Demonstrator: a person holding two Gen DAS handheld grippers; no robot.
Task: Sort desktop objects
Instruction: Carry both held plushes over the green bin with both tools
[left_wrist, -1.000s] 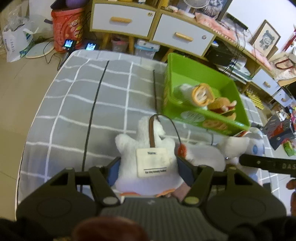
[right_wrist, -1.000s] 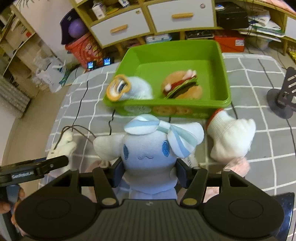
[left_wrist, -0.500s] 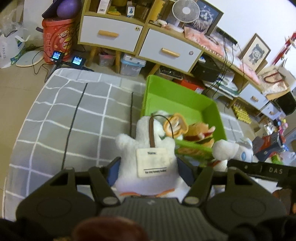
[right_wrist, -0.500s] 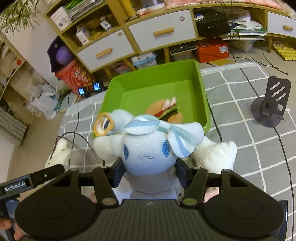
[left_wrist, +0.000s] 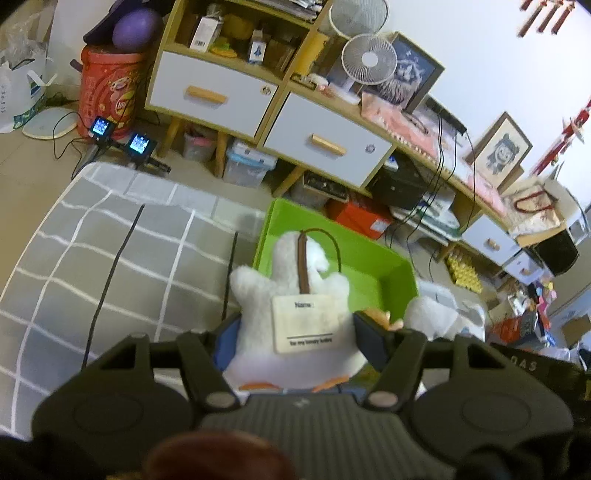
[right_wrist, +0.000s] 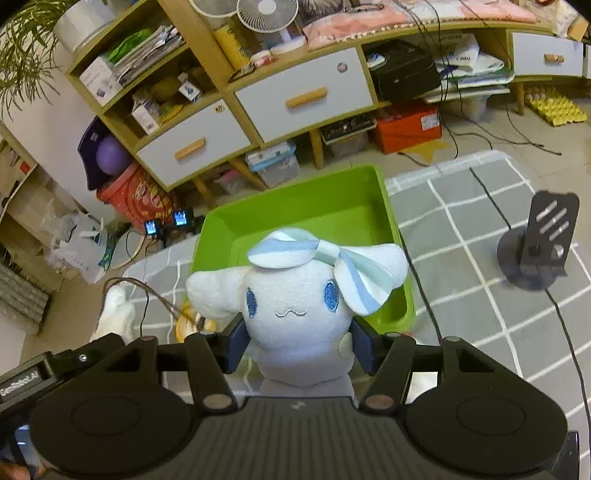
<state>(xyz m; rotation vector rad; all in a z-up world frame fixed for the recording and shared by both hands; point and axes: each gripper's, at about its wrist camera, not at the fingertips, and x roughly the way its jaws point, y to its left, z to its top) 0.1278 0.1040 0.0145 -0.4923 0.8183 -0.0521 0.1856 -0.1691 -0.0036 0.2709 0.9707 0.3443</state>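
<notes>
Gripping a white tagged plush (left_wrist: 295, 295), the left gripper (left_wrist: 295, 332) hangs near the green bin (left_wrist: 399, 273). The right gripper (right_wrist: 295, 339) clamps a blue-bowed plush (right_wrist: 295, 295); releasing short of the rim would likely drop either outside.

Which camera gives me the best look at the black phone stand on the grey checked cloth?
The right wrist view. The black phone stand stands upright on the grey checked cloth, right of the green bin, fully in sight beyond the right gripper and its blue-bow plush. The left wrist view does not show it at all.

Left hand-held gripper (left_wrist: 297, 341) clamped on a plush; right hand-held gripper (right_wrist: 297, 343) likewise clamped, both raised.
</notes>
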